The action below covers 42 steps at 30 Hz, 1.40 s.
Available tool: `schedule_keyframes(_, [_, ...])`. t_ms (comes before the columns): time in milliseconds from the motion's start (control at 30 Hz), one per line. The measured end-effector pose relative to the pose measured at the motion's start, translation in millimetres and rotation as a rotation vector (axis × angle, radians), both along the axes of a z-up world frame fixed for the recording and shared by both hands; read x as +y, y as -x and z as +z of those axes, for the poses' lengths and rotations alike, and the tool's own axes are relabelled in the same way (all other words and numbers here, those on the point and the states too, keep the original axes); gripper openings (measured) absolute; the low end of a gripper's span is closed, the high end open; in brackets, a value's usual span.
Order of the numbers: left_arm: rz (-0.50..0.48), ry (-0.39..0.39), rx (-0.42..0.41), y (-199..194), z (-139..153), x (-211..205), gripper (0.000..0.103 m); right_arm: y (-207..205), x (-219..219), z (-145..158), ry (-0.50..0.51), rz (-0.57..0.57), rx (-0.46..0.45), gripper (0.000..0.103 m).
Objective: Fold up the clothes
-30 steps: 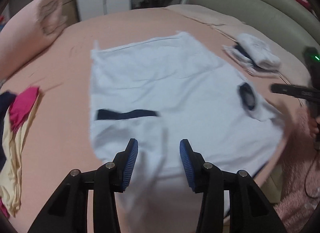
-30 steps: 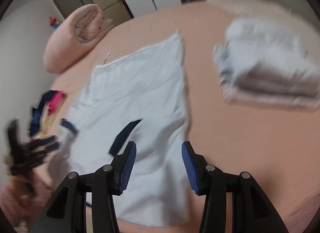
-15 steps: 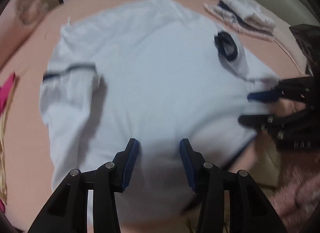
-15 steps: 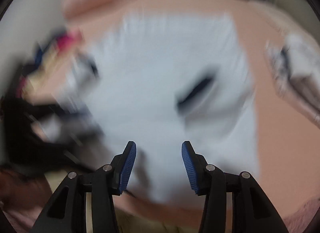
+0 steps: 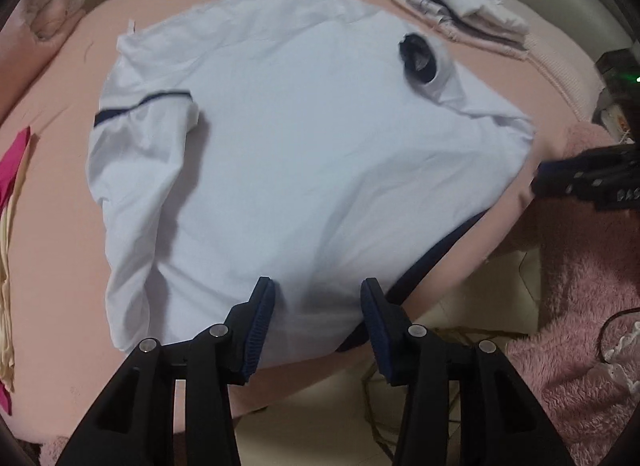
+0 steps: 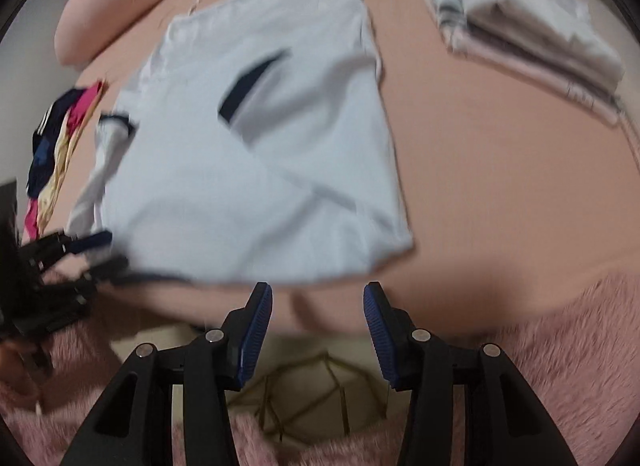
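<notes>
Your left gripper [image 5: 318, 302], black with ribbed blue pads, points steeply down over the near edge of the pink bed [image 5: 60, 258]; its jaws stand apart with nothing between them, and the near part of the shirt lies below the fingertips. Your right gripper [image 6: 318, 306] has the same build and also stands apart and empty, over the bed's near edge just short of the shirt's closest edge, with pale floor and fluffy pink fabric [image 6: 560, 346] below it.

The white short-sleeved shirt with navy trim [image 5: 288, 153] lies spread flat across the middle of the bed, reaching to its near edge. One sleeve is folded in over the body, its navy cuff [image 5: 140, 107] showing on the left of the left wrist view. The dark-lined collar [image 5: 418, 55] lies toward the right side. A navy band runs under the shirt's near right edge.

Toward the bed's left edge lies a loose heap of magenta, cream and navy garments [image 6: 60, 137]. Toward the far right edge sits a stack of folded pale clothes [image 5: 464, 17]. At the far left corner rests a rolled pink quilt [image 5: 44, 13].

The right wrist view is blurred, so finer detail there cannot be told.
</notes>
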<state>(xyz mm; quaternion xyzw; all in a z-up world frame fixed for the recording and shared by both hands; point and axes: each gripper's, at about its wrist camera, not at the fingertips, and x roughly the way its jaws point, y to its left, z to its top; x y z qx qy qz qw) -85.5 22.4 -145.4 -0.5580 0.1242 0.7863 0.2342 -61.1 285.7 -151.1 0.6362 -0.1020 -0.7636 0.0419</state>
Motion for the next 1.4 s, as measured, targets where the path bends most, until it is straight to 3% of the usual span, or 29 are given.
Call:
schedule_keyframes(67, [-0.016,-0.009,0.000,-1,-3,6,0.041,0,-5,-9,0.039,0.027,-0.010,0.047])
schedule_keyframes(233, [-0.037,-0.018,0.011,-7,-2,12,0.041,10,-32,-9,-0.012,0.106,0.065,0.047])
schedule_keyframes(333, [-0.066,-0.132,0.007,-12,8,8,0.041,15,-34,14,0.031,0.105,0.202,0.047])
schedule_keyframes(400, [-0.111,-0.161,0.018,-17,13,18,0.041,22,-32,20,0.040,0.100,0.243,0.047])
schedule_keyframes(467, [-0.177,-0.120,0.030,-20,10,38,0.041,36,-28,16,0.055,0.090,0.230,0.047])
schedule_keyframes(533, [-0.227,-0.008,0.060,-19,-2,58,0.041,50,-31,7,0.066,0.070,0.204,0.047])
schedule_keyframes(600, [-0.188,0.038,0.076,-8,-12,70,0.041,54,-30,4,0.099,0.049,0.201,0.047])
schedule_keyframes(733, [-0.035,-0.139,0.110,14,11,61,0.041,46,-12,7,0.164,-0.031,0.191,0.047])
schedule_keyframes(867, [0.010,-0.210,0.109,25,16,56,0.041,28,13,27,0.173,-0.091,0.211,0.047])
schedule_keyframes(1100, [0.098,-0.326,0.047,38,9,53,0.041,23,-23,7,0.107,0.092,0.087,0.047])
schedule_keyframes(1267, [0.129,-0.325,0.053,37,19,44,0.041,41,-57,6,0.128,0.145,0.191,0.049])
schedule_keyframes(1400, [0.049,-0.330,-0.002,20,22,29,0.041,61,-70,-16,-0.010,0.178,0.169,0.050])
